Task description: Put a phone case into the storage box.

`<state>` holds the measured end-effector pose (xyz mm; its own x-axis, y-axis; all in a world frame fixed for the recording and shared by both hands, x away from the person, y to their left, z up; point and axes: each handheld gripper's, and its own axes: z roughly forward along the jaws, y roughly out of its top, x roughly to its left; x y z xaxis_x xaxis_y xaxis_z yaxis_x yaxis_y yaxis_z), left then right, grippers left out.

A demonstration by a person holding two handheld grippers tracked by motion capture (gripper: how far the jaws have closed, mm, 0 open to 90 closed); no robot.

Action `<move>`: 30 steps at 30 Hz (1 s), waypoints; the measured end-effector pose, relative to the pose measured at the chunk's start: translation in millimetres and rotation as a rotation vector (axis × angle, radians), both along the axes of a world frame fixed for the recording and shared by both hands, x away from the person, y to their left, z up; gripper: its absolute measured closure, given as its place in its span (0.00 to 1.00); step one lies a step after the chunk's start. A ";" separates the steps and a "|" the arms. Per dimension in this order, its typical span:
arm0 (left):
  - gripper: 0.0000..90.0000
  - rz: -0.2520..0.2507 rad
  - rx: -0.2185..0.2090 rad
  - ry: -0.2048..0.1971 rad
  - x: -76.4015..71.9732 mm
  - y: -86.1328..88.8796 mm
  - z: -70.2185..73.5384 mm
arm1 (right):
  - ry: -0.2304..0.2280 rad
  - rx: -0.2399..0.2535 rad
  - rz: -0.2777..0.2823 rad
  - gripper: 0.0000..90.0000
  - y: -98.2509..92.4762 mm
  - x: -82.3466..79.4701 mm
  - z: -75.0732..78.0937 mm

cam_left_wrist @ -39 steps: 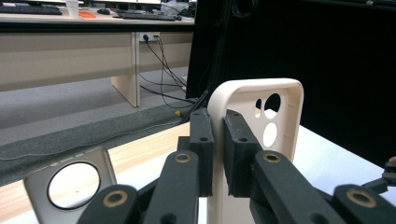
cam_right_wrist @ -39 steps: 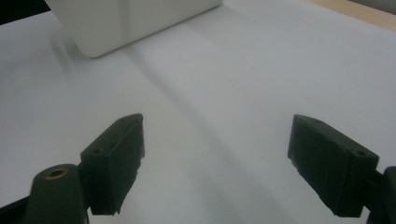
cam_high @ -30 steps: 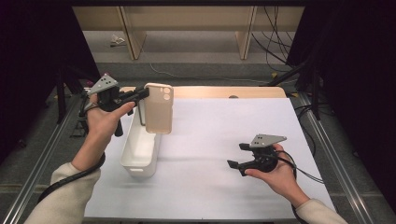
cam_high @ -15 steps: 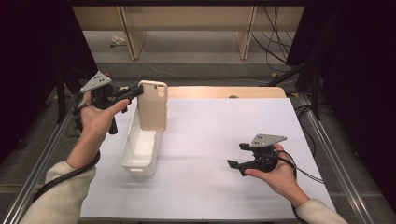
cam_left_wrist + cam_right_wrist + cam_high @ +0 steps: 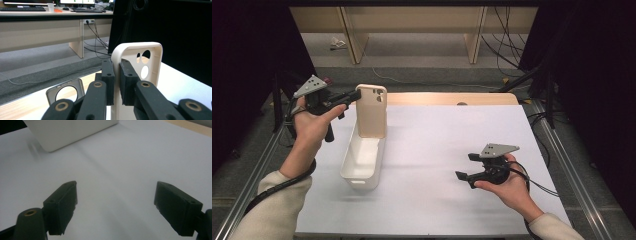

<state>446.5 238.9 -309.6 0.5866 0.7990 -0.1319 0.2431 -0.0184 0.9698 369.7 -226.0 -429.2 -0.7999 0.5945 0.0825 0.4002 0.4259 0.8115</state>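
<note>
White table sheet (image 5: pixel 427 150), unmarked; white oblong bin (image 5: pixel 361 162) standing on it at left, no lettering legible. Cream phone case (image 5: pixel 372 111), upright over the bin's far end, its top edge pinched between the left gripper (image 5: pixel 354 97) pads (image 5: pixel 108 75); no brand readable; right gripper (image 5: pixel 466 166) jaws apart, well clear, holding nothing.

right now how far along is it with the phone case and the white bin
Done: the left gripper is shut on the rim of the beige phone case, held upright. In hand: the case hangs over the far end of the white bin, its lower edge at about rim level. Left: lowering it in and letting go. The right gripper rests open on the white table cover, holding nothing.
</note>
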 end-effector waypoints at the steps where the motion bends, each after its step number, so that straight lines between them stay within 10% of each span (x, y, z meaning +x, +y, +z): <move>1: 0.92 0.001 -0.001 0.000 0.5 0.7 0.2 | 0.001 0.000 0.000 0.22 -0.1 0.0 0.1; 30: 0.92 0.020 0.020 -0.011 11.6 12.5 -7.2 | 0.004 0.004 -0.001 0.22 -0.1 0.3 -0.1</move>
<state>458.1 251.4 -316.8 0.5719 0.8130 -0.1094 0.2334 -0.0335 0.9718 370.0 -226.1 -429.3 -0.7989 0.5950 0.0875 0.4035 0.4224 0.8116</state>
